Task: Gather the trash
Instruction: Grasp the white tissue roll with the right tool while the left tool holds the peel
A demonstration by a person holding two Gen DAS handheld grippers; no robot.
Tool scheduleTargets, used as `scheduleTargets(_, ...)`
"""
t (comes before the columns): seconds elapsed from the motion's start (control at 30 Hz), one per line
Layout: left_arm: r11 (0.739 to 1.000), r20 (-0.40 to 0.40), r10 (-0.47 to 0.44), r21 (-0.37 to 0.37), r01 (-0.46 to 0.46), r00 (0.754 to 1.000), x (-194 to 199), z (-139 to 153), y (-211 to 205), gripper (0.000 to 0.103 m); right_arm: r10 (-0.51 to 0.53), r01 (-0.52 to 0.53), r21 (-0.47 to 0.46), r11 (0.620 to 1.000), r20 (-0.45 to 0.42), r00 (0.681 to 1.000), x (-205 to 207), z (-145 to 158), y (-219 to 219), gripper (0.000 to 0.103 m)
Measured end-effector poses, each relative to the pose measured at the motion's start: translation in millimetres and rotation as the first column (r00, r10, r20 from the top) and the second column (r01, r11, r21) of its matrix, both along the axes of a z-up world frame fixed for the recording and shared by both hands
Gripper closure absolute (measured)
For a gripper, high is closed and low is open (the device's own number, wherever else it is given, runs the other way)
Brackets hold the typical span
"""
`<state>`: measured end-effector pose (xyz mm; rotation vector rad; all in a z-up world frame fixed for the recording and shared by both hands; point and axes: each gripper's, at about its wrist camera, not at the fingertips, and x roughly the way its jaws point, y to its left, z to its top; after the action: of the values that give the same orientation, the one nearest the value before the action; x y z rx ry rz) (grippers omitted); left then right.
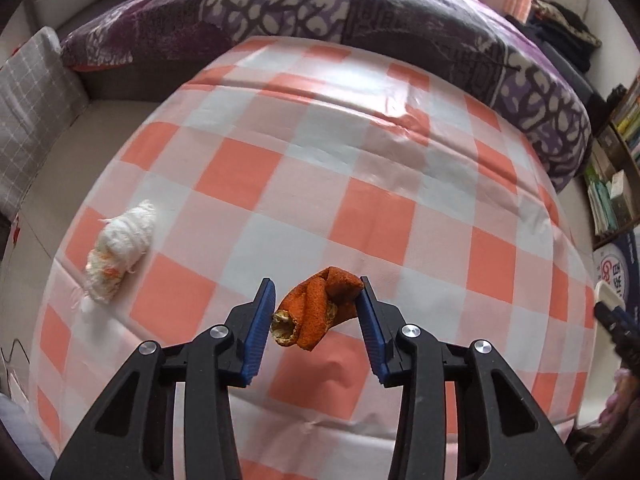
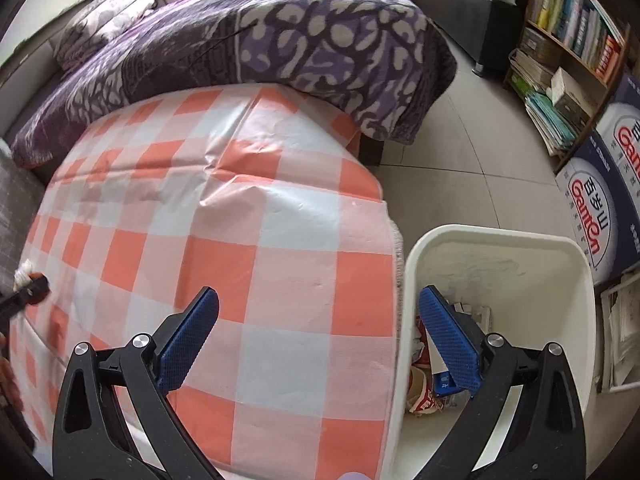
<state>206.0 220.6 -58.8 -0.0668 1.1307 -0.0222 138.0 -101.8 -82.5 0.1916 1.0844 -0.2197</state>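
My left gripper (image 1: 318, 306) is shut on a curled orange peel (image 1: 320, 312), held just above the checked tablecloth (image 1: 280, 168). A crumpled white tissue with orange stains (image 1: 120, 250) lies on the cloth to the left of it. My right gripper (image 2: 318, 320) is open and empty, over the table's right edge beside a white trash bin (image 2: 500, 248) that holds wrappers and paper scraps (image 2: 424, 396). The left gripper (image 2: 28, 292) shows at the far left of the right wrist view, with the tissue (image 2: 24, 270) beside it.
A bed with a purple patterned blanket (image 2: 300, 40) stands behind the table. A bookshelf (image 2: 572, 40) and blue water cartons (image 2: 596, 208) stand at the right on the tiled floor. A grey checked cushion (image 1: 32, 112) lies to the left.
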Motion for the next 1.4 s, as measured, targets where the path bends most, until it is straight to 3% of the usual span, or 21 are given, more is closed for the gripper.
scheduleTargets(0.1,0.996,0.065,0.09,-0.003,-0.09,0.994,-9.6,30.9,33.1,0.062,0.087,-0.087,-0.017,0.996,-0.028,0.996,13.6,-8.4,39.8,0.007)
scheduleTargets(0.2,0.983,0.141,0.182,0.009,-0.185,0.973,-22.0,63.5,68.4,0.062,0.145,-0.144,0.037,0.989,-0.02,0.989,29.6,-8.5,89.4,0.007)
scheduleTargets(0.27,0.966,0.194,0.245,0.034,-0.256,0.95,-30.4,84.4,94.8,0.062,0.181,-0.179,0.086,0.98,-0.01,0.983,39.2,-5.8,125.2,0.007)
scheduleTargets(0.37,0.919,0.287,0.351,0.078,-0.387,0.891,-45.9,118.4,138.3,0.061,0.246,-0.246,0.14,0.959,0.012,0.969,57.0,2.9,197.3,0.007)
scheduleTargets(0.47,0.868,0.314,0.466,0.018,-0.496,0.827,-61.3,138.2,181.3,0.061,0.298,-0.301,0.197,0.933,0.048,0.953,74.1,11.6,263.6,0.007)
scheduleTargets(0.53,0.844,0.31,0.517,-0.025,-0.536,0.798,-68.6,142.6,199.4,0.061,0.33,-0.334,0.22,0.916,0.058,0.942,82.0,16.2,300.9,0.007)
scheduleTargets(0.7,0.815,0.279,0.573,-0.096,-0.571,0.771,-75.7,140.1,216.4,0.061,0.41,-0.408,0.188,0.894,0.027,0.912,96.2,14.6,382.8,0.007)
scheduleTargets(0.9,0.807,0.281,0.587,-0.135,-0.574,0.759,-79.7,143.5,223.4,0.061,0.418,-0.413,0.094,0.906,-0.039,0.907,99.7,-4.1,418.9,0.01)
scheduleTargets(0.97,0.807,0.274,0.589,-0.149,-0.572,0.76,-80.2,143.0,224.7,0.061,0.452,-0.448,0.074,0.891,-0.055,0.89,100.1,-10.1,423.0,0.029)
scheduleTargets(1.03,0.804,0.271,0.593,-0.157,-0.573,0.758,-81.8,142.6,227.0,0.061,0.483,-0.483,0.026,0.875,-0.04,0.875,97.4,-6.7,423.9,0.06)
scheduleTargets(1.13,0.798,0.284,0.601,-0.151,-0.584,0.747,-85.1,144.6,229.0,0.061,0.495,-0.494,0.064,0.867,-0.007,0.869,97.0,1.2,410.9,0.061)
scheduleTargets(1.4,0.798,0.317,0.599,-0.166,-0.579,0.735,-85.6,151.9,220.7,0.061,0.445,-0.456,0.023,0.89,0.174,0.878,102.7,71.6,361.0,0.061)
